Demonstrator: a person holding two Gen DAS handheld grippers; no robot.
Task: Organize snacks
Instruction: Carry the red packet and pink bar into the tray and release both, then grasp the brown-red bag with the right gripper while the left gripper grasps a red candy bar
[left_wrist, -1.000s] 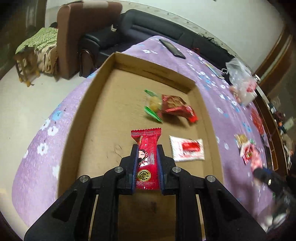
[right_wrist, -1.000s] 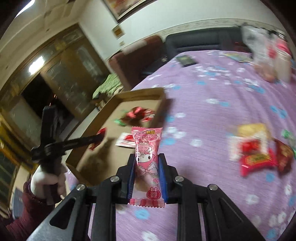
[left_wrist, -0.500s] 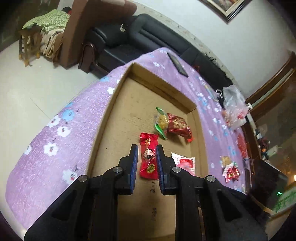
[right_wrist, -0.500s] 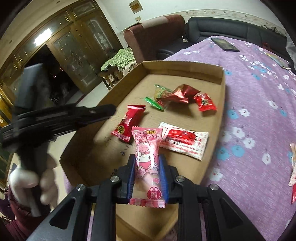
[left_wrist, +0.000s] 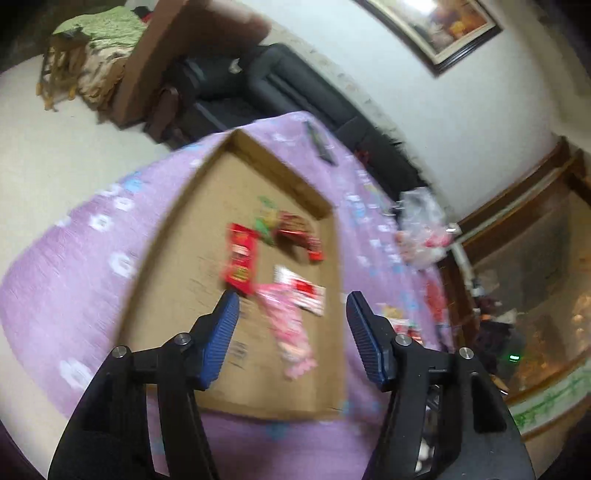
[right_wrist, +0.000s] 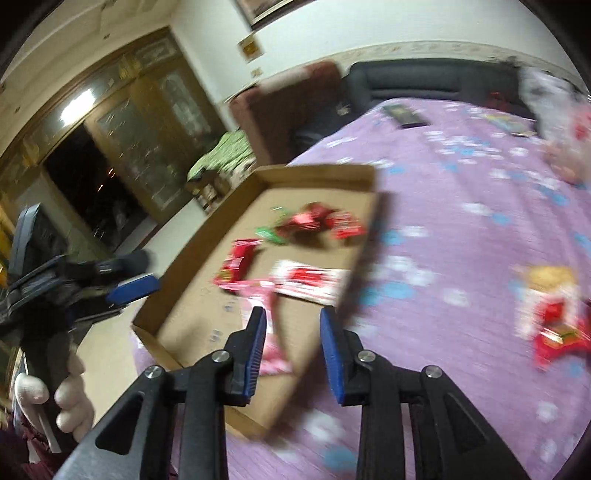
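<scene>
Framed picture (left_wrist: 439, 22) (left view only)

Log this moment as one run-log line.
left gripper: opening, empty | right gripper: opening, empty | pink snack packet: lying in cardboard box

Pink snack packet (left_wrist: 291, 332) lies flat in the cardboard tray (left_wrist: 173, 236), beside a red packet (left_wrist: 240, 264), white-red sachet (left_wrist: 301, 290) and red-green wrappers (left_wrist: 291, 230).
</scene>
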